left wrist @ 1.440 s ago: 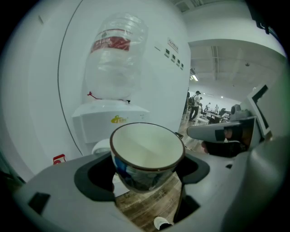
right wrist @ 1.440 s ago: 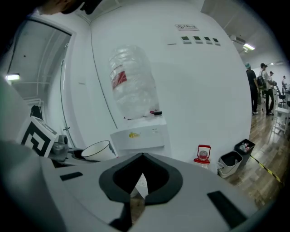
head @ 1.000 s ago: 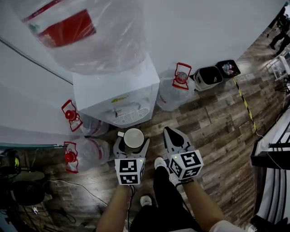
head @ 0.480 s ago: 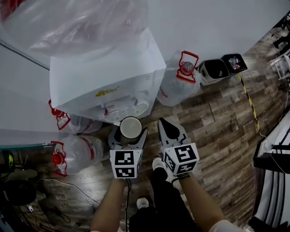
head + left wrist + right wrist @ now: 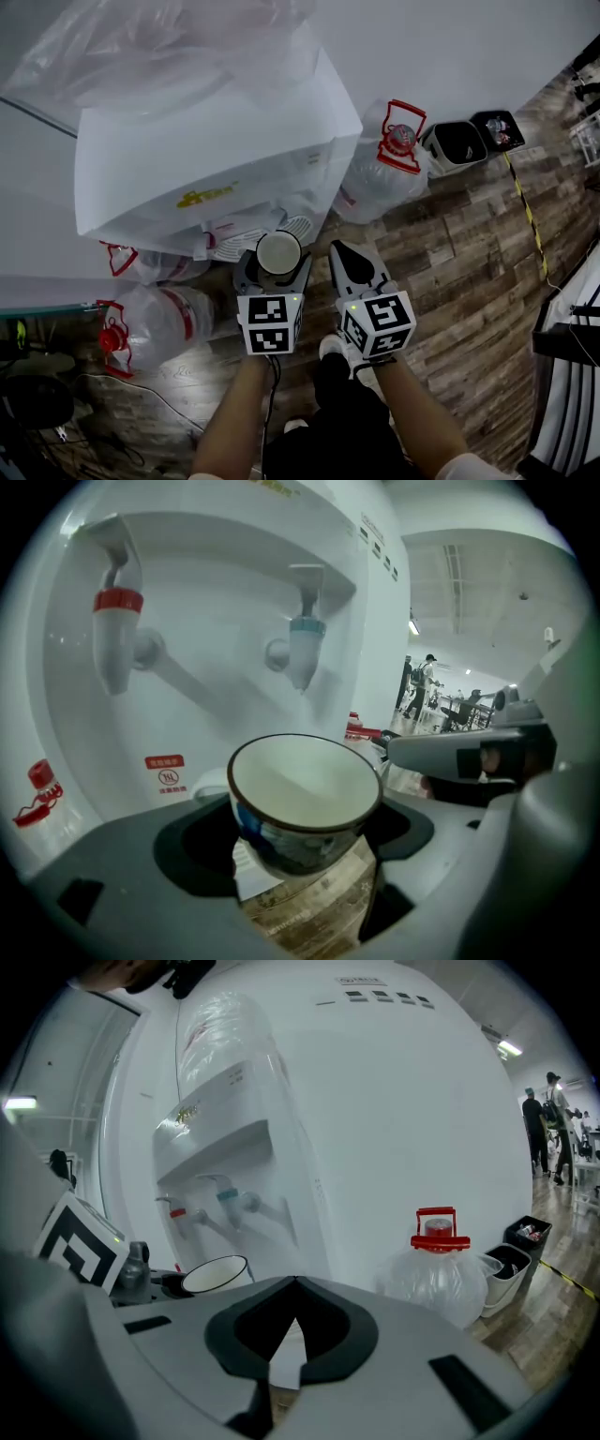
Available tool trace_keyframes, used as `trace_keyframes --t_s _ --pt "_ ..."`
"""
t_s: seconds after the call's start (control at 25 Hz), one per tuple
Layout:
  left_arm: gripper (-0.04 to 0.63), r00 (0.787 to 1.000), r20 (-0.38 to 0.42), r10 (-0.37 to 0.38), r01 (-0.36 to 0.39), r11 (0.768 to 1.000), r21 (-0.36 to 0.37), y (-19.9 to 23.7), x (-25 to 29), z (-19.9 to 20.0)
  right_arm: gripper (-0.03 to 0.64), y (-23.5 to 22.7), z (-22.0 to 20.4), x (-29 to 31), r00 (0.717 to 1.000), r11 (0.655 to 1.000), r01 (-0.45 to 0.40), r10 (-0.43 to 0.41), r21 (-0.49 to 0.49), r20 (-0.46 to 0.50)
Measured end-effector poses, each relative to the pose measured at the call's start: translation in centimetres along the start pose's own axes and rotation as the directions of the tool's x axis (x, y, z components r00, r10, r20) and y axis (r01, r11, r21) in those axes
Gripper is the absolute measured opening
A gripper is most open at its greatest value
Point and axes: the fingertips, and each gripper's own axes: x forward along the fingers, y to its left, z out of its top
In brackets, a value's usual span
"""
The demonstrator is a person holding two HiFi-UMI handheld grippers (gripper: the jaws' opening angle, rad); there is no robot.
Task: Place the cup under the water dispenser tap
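Note:
A white-lined cup with a dark blue outside [image 5: 305, 799] sits upright between the jaws of my left gripper [image 5: 305, 855], which is shut on it. The cup hangs in front of the white water dispenser [image 5: 216, 583], a little below and short of the blue tap [image 5: 305, 649]; the red tap [image 5: 117, 635] is further left. From the head view, the cup [image 5: 278, 253] is at the edge of the dispenser's drip grille [image 5: 298, 227]. My right gripper [image 5: 349, 261] is beside it on the right, shut and empty [image 5: 293, 1288].
Full water bottles with red caps stand on the wooden floor: one right of the dispenser [image 5: 384, 169], others to its left [image 5: 155, 319]. Two small bins [image 5: 473, 139] sit by the wall further right. A yellow-black tape line [image 5: 525, 216] crosses the floor.
Both grippers and the cup have moved forward toward the dispenser; the cup now reaches the drip grille below the taps. The left grip on the cup is unchanged.

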Motion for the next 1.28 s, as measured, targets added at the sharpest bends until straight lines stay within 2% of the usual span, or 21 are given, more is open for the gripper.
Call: trace_keyframes --t_s 0.52,0.96,1.16,1.28 --pt "0.436 0.998 0.016 0.057 -0.056 0.998 -0.026 1.6 4.9 -1.8 0.020 -2.0 -1.5 2.1 1.000 1.000 0.002 -0.002 -0.002 -0.003" --pt "0.436 0.995 0.062 0.075 -0.072 0.996 -0.052 2.1 5.8 -1.4 0.020 -2.2 -1.6 2.6 1.000 1.000 -0.009 0.009 0.007 -0.007" --pt "0.436 0.991 0.105 0.085 -0.081 0.996 -0.038 2.1 6.0 -0.9 0.020 -1.6 -2.0 2.7 1.000 1.000 -0.017 0.017 0.008 -0.009" --pt "0.435 0.991 0.098 0.087 -0.084 0.996 -0.036 2.1 5.9 -1.0 0.020 -1.3 -2.0 2.4 1.000 1.000 -0.018 0.018 0.012 -0.008"
